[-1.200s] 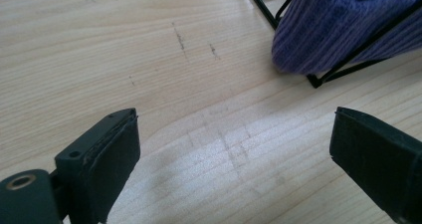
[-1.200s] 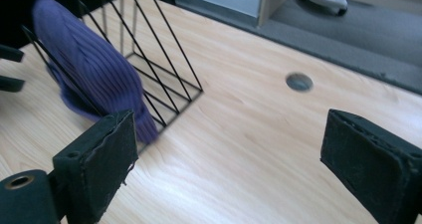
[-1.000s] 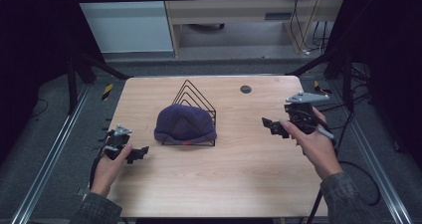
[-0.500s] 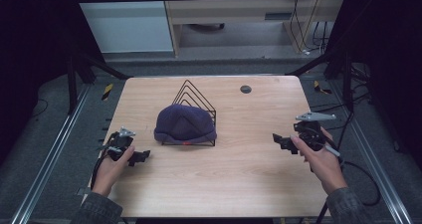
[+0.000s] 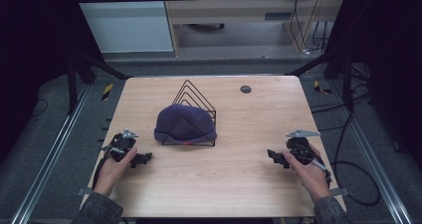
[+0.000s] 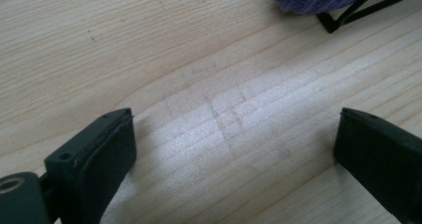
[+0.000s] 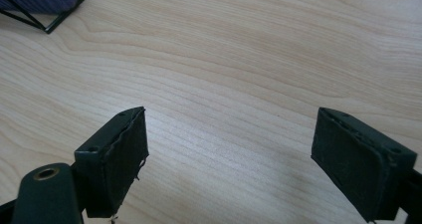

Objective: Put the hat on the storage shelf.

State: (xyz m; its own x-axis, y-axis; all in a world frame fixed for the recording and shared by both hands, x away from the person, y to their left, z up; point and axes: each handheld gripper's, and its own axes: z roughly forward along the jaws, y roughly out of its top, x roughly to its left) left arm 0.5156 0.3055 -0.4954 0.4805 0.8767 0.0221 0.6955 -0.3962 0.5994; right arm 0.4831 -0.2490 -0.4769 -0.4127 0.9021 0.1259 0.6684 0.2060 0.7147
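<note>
Both hands have dropped back toward the near edge since a second ago, and the right gripper [image 5: 275, 157] now sits low over the wooden table [image 5: 239, 184] at near right, jaws spread wide with bare wood between them. Over at near left, the left gripper [image 5: 142, 159] hovers just above the surface, jaws wide as well. Centre table, the purple knit beanie [image 5: 185, 124] is draped over the black wire rack [image 5: 196, 100]. A small dark disc [image 5: 245, 89] lies far right.
</note>
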